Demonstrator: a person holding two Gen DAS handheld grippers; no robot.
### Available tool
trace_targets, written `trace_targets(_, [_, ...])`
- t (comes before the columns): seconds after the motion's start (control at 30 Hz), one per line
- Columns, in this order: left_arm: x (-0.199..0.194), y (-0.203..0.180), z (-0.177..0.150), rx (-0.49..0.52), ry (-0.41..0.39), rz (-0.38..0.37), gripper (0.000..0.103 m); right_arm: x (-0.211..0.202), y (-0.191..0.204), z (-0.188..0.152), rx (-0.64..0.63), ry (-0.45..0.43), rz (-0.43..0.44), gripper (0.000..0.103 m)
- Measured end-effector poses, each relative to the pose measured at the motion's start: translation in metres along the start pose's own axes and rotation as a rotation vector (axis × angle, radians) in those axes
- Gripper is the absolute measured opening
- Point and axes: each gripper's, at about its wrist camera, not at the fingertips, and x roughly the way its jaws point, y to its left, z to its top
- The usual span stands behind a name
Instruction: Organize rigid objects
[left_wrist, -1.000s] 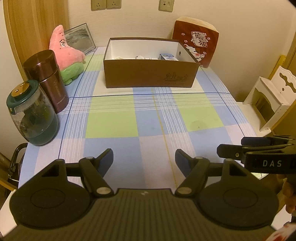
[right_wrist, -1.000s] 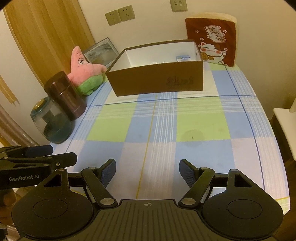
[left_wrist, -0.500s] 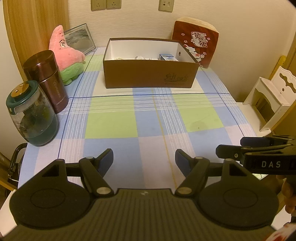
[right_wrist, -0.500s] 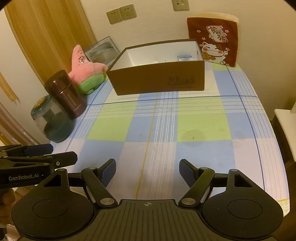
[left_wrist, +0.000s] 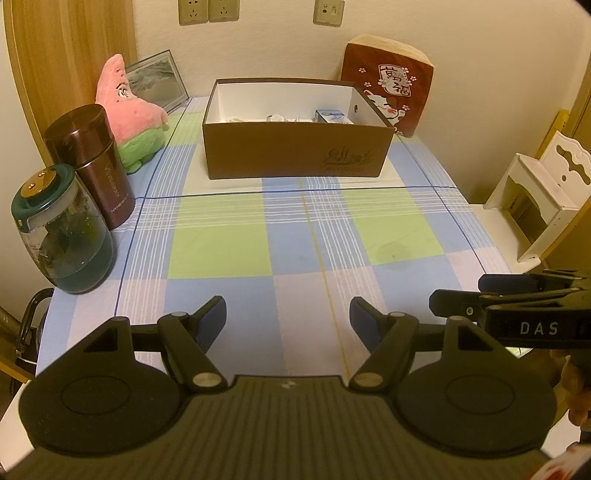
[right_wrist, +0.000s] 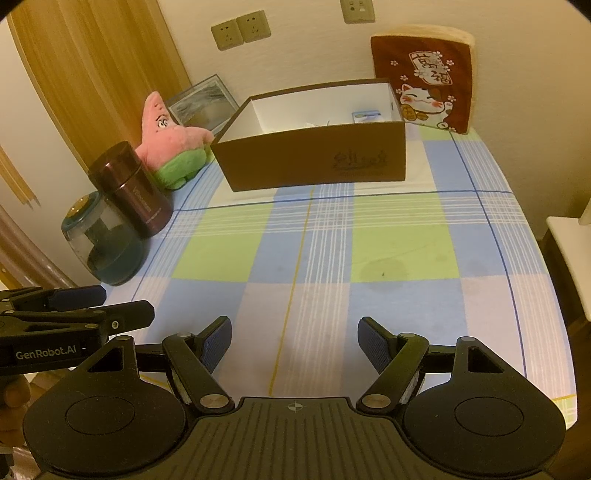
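A brown cardboard box stands at the far middle of the checked tablecloth, with a small blue-and-white carton and other small items inside. My left gripper is open and empty above the table's near edge. My right gripper is open and empty, level with it to the right. Each gripper shows from the side in the other's view: the right one, the left one.
On the left edge stand a green-lidded glass jar and a dark red canister. A pink star plush, a picture frame and a red lucky-cat bag sit at the back. A white stool stands right of the table.
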Motion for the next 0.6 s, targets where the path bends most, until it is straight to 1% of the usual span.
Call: trace_targets(0.6, [-0.0005,0.0003,0.0005,0.003,-0.004,-0.003,0.072,-0.0002,-0.0003,0.0004,0.0,0.0,0.001,0.075])
